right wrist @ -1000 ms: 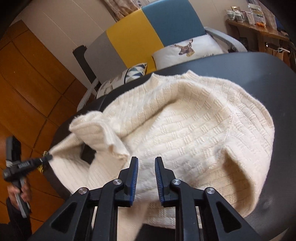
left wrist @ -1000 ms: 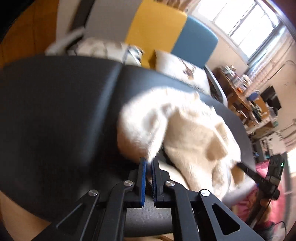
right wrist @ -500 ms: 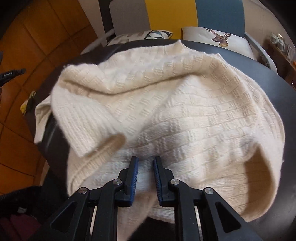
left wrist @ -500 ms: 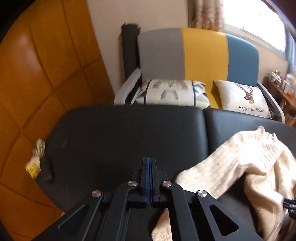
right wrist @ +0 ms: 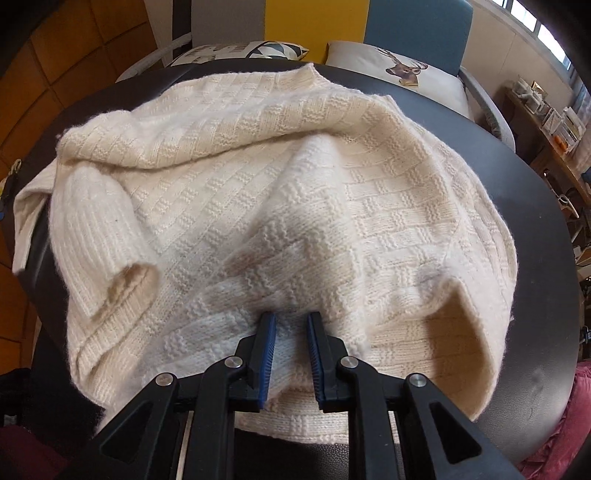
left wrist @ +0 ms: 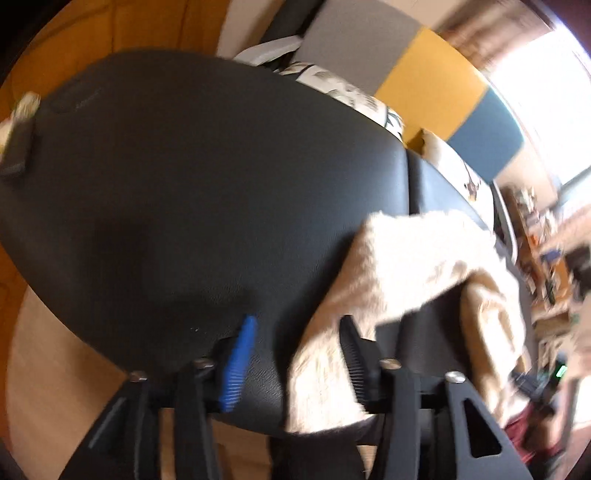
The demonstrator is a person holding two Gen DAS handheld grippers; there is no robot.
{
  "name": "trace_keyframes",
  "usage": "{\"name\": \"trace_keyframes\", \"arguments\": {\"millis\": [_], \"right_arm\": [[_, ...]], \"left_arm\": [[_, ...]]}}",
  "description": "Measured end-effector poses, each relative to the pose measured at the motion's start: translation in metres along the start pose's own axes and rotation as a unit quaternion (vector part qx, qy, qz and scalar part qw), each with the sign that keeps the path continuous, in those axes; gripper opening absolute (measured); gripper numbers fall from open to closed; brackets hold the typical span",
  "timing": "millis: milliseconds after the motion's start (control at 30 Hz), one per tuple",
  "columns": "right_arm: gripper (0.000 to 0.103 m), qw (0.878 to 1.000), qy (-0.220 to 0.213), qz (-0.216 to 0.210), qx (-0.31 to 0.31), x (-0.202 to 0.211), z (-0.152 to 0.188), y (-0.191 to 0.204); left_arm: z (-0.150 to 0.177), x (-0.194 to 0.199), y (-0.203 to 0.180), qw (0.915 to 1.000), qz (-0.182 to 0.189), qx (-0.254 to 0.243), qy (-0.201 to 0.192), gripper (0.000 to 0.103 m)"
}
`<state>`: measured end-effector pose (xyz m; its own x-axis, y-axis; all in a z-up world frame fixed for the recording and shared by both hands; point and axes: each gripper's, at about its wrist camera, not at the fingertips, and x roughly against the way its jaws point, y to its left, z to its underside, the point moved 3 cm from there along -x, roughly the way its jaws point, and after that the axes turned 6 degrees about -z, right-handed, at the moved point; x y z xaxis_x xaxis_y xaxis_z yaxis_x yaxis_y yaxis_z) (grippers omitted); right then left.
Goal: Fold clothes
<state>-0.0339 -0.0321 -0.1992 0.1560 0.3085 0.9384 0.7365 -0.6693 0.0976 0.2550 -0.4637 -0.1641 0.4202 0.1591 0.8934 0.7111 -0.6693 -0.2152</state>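
- The sweater [right wrist: 280, 192] fills the middle of my right view, a cream basket-weave knit lying rumpled on the black table [right wrist: 535, 229], its collar toward the top of the frame.
- A ribbed cuff [right wrist: 92, 236] is folded over at left of centre, its open end facing the lower left.
- At lower right of that view the hem [right wrist: 469, 332] curls up and shows its inner side.
- My right gripper [right wrist: 290, 347] sits at bottom centre; its blue pads [right wrist: 266, 354] stand a small gap apart with a raised ridge of knit between them. I cannot tell whether the pads actually pinch it.
- In my left view the sweater [left wrist: 413, 280] is blurred and lies in the right half of the frame, one strip running down to the table's near edge.
- My left gripper [left wrist: 299, 343] at the bottom of that frame is spread wide. One blue pad [left wrist: 238, 365] is over bare table, and the other finger is against the strip of knit, gripping nothing.
- Bare table [left wrist: 192, 177] takes up the left and centre of the left view.
- Beyond the table, along the top of the right view, is a grey, yellow and blue sofa [right wrist: 417, 26] with a deer cushion [right wrist: 402, 68] and a patterned cushion [right wrist: 240, 50].
- Orange wall panels [right wrist: 55, 48] fill the upper left, and a cluttered shelf [right wrist: 546, 118] is at the right edge.
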Motion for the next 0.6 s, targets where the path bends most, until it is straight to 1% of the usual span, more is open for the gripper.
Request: {"name": "trace_keyframes", "arguments": {"millis": [67,167,300,367,400,433,467,500,533,567,600], "right_arm": [[0.017,1.000,-0.001,0.002,0.001,0.003,-0.002,0.000],[0.018,1.000,-0.004,0.008,0.006,0.007,-0.004,0.002],[0.019,0.999,-0.011,0.025,0.022,0.014,-0.010,0.012],[0.019,0.999,-0.024,0.032,0.033,0.022,-0.014,0.021],[0.019,0.998,-0.031,0.034,0.039,0.027,-0.018,0.026],[0.019,0.998,-0.039,0.035,0.046,0.031,-0.021,0.031],[0.019,0.997,-0.046,0.036,0.051,0.034,-0.025,0.036],[0.019,0.996,-0.054,0.036,0.057,0.038,-0.030,0.040],[0.019,0.996,-0.057,0.037,0.062,0.039,-0.035,0.045],[0.019,0.996,-0.054,0.035,0.066,0.037,-0.041,0.048],[0.019,0.996,-0.047,0.033,0.066,0.033,-0.044,0.051]], "left_arm": [[0.013,-0.002,-0.008,0.9988,-0.007,-0.046,-0.017,0.058],[0.032,-0.015,-0.013,0.9965,-0.007,-0.082,-0.014,0.058],[0.044,-0.036,-0.016,0.9958,0.005,-0.091,-0.005,0.058],[0.043,-0.042,-0.016,0.9966,0.014,-0.081,-0.007,0.058],[0.044,-0.044,-0.016,0.9967,0.014,-0.080,-0.009,0.055],[0.044,-0.046,-0.016,0.9968,0.014,-0.078,-0.010,0.048],[0.044,-0.048,-0.017,0.9969,0.009,-0.078,-0.012,0.022],[0.042,-0.050,-0.018,0.9967,-0.002,-0.080,-0.016,0.011],[0.040,-0.051,-0.020,0.9968,-0.007,-0.077,-0.020,0.008],[0.038,-0.050,-0.020,0.9974,-0.007,-0.066,-0.026,0.007],[0.036,-0.048,-0.019,0.9978,-0.015,-0.057,-0.031,0.006]]}}
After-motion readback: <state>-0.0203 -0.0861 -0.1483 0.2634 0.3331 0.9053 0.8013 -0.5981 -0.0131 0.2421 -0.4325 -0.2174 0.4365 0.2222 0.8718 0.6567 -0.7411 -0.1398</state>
